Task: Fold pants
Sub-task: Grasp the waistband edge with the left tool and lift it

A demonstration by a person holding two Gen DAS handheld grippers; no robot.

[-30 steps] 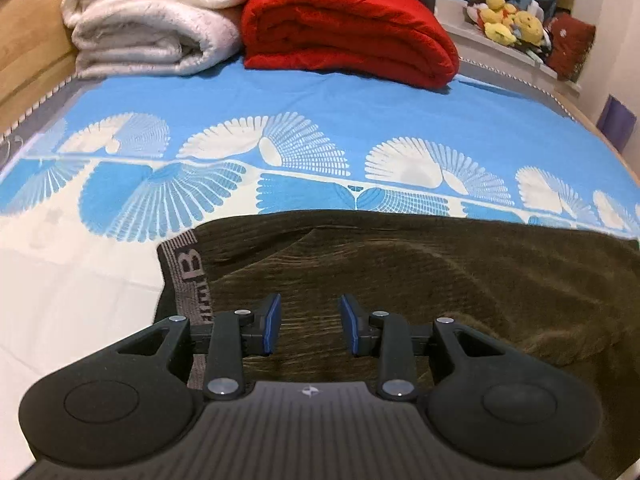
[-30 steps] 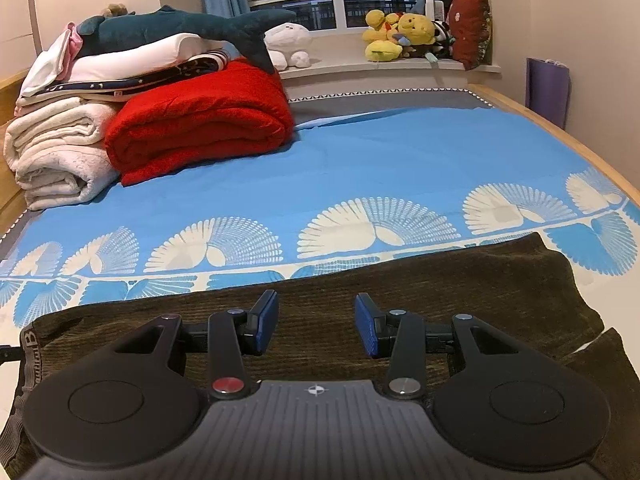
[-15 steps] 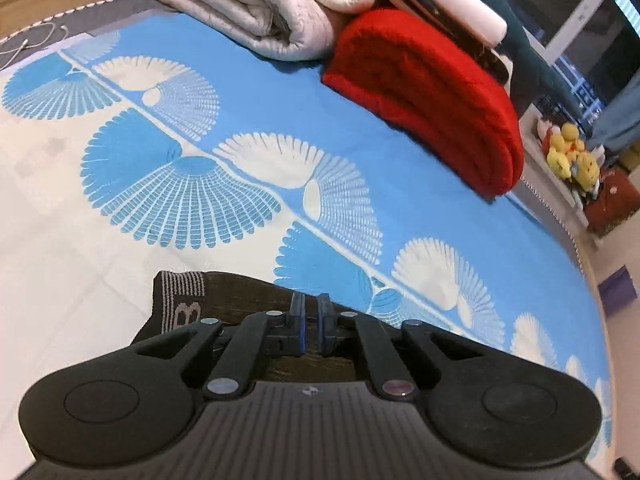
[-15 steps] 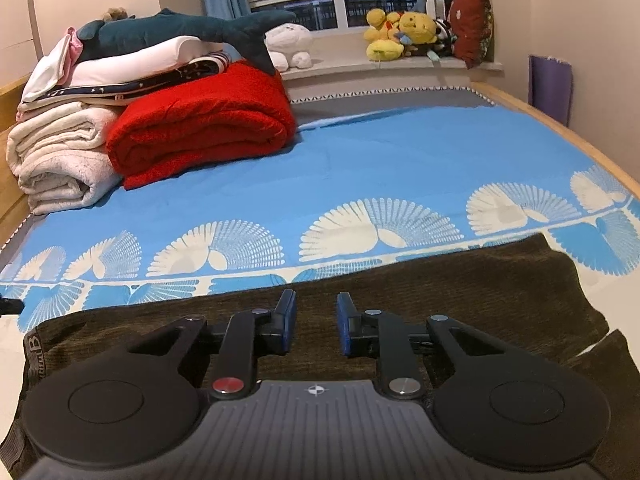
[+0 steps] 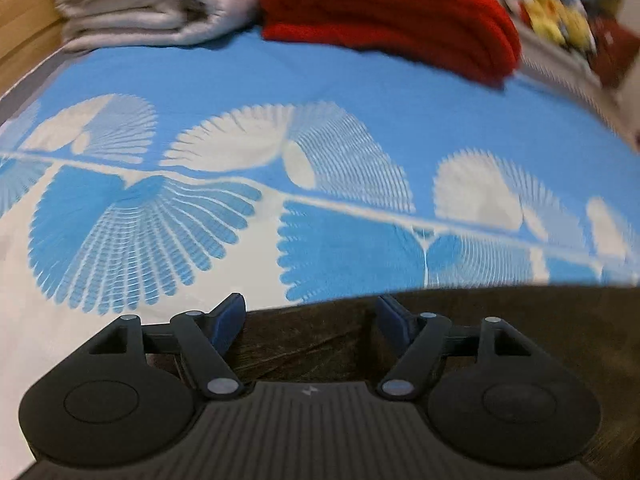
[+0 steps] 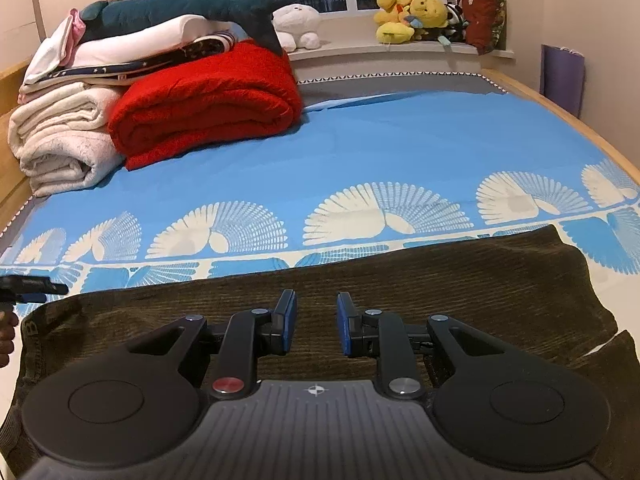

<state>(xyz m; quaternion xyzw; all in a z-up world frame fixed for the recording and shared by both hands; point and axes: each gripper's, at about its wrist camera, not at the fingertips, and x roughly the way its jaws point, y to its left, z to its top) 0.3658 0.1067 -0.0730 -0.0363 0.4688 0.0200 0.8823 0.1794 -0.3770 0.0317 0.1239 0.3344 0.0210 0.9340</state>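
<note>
Dark brown corduroy pants [image 6: 440, 272] lie flat across the near part of the bed, waistband at the left, leg ends at the right. My right gripper [image 6: 316, 324] is open and empty, just above the pants' middle. My left gripper [image 5: 312, 316] is open wide and empty over the pants' far edge [image 5: 500, 320] near the waistband. Its tip also shows at the left edge of the right wrist view [image 6: 28, 286]. The left wrist view is blurred.
The blue and white patterned bedsheet [image 6: 400, 152] stretches beyond the pants. A folded red blanket [image 6: 208, 100] and cream blankets [image 6: 60, 148] are stacked at the back left. Plush toys [image 6: 412, 16] sit on the windowsill. The wooden bed frame [image 6: 560, 116] runs along the right.
My left gripper, shut half a second ago, has opened wide and let go. My right gripper, which had narrowed, has opened again.
</note>
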